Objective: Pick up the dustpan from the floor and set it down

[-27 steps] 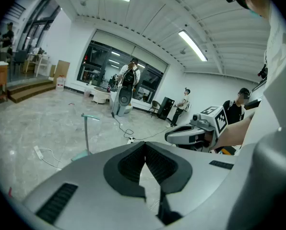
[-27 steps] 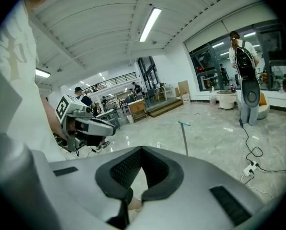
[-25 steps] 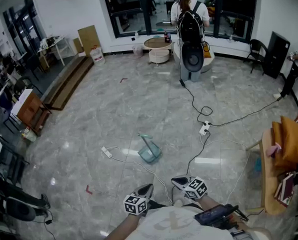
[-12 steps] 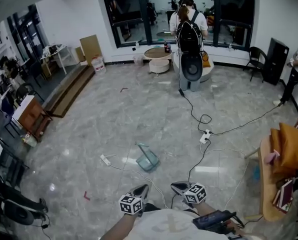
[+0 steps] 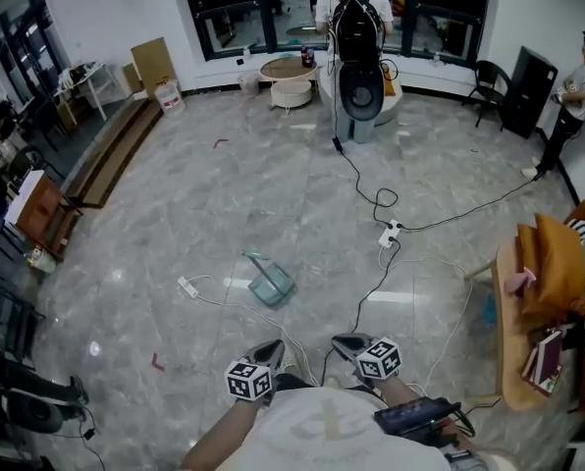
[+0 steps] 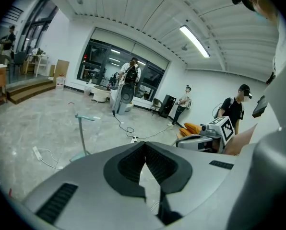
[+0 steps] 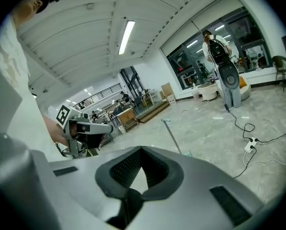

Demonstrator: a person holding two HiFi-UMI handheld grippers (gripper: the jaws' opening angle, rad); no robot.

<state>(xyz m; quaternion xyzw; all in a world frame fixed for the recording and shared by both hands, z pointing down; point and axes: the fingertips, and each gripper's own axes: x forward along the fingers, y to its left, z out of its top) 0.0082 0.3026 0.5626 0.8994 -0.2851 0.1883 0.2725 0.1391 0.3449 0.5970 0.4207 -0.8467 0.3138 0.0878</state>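
Note:
A pale teal dustpan point(image 5: 272, 285) stands on the grey marble floor with its thin handle point(image 5: 257, 260) rising upright. It also shows in the left gripper view, where the dustpan's handle point(image 6: 80, 133) is at the left, and in the right gripper view as a slim handle point(image 7: 172, 133) past the jaws. My left gripper point(image 5: 270, 349) and right gripper point(image 5: 349, 342) are low in the head view, side by side, well short of the dustpan. Both are shut with nothing between the jaws: left gripper point(image 6: 144, 145), right gripper point(image 7: 142, 148).
A white power strip point(image 5: 187, 287) and its cable point(image 5: 236, 309) lie on the floor just left of the dustpan. A second strip point(image 5: 389, 234) with black cords lies to the right. A wooden table point(image 5: 509, 340) with an orange cushion stands at right. A person with a backpack point(image 5: 357, 29) stands far off.
The head view has swung a little, so the dustpan sits slightly further left and higher. Both grippers have shifted slightly left with the person and remain shut.

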